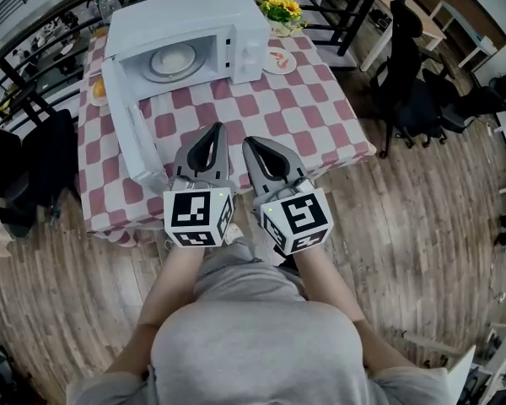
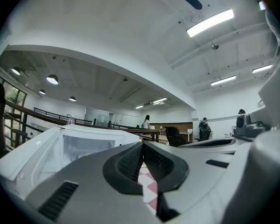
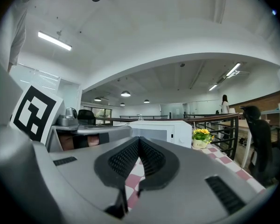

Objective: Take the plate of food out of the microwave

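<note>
Head view: the checkered table (image 1: 320, 108) carries the white microwave (image 1: 185, 15), its door swung open. The left gripper (image 1: 212, 129) and right gripper (image 1: 251, 142) point level over the table's near edge, jaws closed and empty. The plate (image 1: 172, 60) sits inside the microwave.

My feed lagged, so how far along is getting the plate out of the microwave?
Done: the microwave has its door open. In hand: nothing; the left hand-held gripper and right hand-held gripper are shut and empty, short of the microwave. Left: the plate sits inside, to be gripped and brought out.
</note>
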A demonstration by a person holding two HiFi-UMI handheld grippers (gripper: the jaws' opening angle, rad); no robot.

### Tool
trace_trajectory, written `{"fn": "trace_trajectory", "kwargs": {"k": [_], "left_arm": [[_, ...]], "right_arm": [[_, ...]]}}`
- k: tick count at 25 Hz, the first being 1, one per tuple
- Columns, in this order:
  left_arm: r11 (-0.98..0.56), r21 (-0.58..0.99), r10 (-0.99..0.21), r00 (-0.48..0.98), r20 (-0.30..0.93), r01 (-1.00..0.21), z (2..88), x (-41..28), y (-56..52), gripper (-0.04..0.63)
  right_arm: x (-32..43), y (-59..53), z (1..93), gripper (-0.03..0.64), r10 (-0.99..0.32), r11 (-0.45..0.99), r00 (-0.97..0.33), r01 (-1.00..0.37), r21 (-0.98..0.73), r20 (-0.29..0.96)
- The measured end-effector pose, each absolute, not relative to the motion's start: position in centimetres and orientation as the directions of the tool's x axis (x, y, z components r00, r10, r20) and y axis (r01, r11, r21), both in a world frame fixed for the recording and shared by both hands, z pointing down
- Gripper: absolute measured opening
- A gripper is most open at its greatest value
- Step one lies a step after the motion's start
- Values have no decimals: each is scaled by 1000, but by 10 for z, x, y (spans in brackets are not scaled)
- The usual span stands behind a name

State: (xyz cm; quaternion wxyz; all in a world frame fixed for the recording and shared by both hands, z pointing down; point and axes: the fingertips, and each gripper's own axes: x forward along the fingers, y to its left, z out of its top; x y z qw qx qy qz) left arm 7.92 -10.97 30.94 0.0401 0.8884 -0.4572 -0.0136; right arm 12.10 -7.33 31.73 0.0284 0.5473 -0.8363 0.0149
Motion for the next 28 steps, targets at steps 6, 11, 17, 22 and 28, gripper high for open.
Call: {"fn": "trace_trajectory", "kwargs": {"k": [6,11,17,22,28], "left_arm": [[-541,101,-837,546,30,-835,320,81,-141,2],[-507,116,-856,515,46,-854,325,84,-170,2],[-476,139,-872,487,59,-869,337,84,-199,2],[-443,159,-886,458,71,-882,345,80,-219,2],[-416,196,-895,438,83,-888,355,75,-235,2]], "right_arm": [[125,-106,327,23,-893,444,-443,-896,-8,76],[129,-134,333,23,-877,471,-471,-882,-21,92],[131,-166,346,23,-856,504,-504,-863,-35,110],[129,-188,352,23,-839,531,-532,-846,-38,117],[134,-203,361,23,-832,540,-538,-841,-28,135]]}}
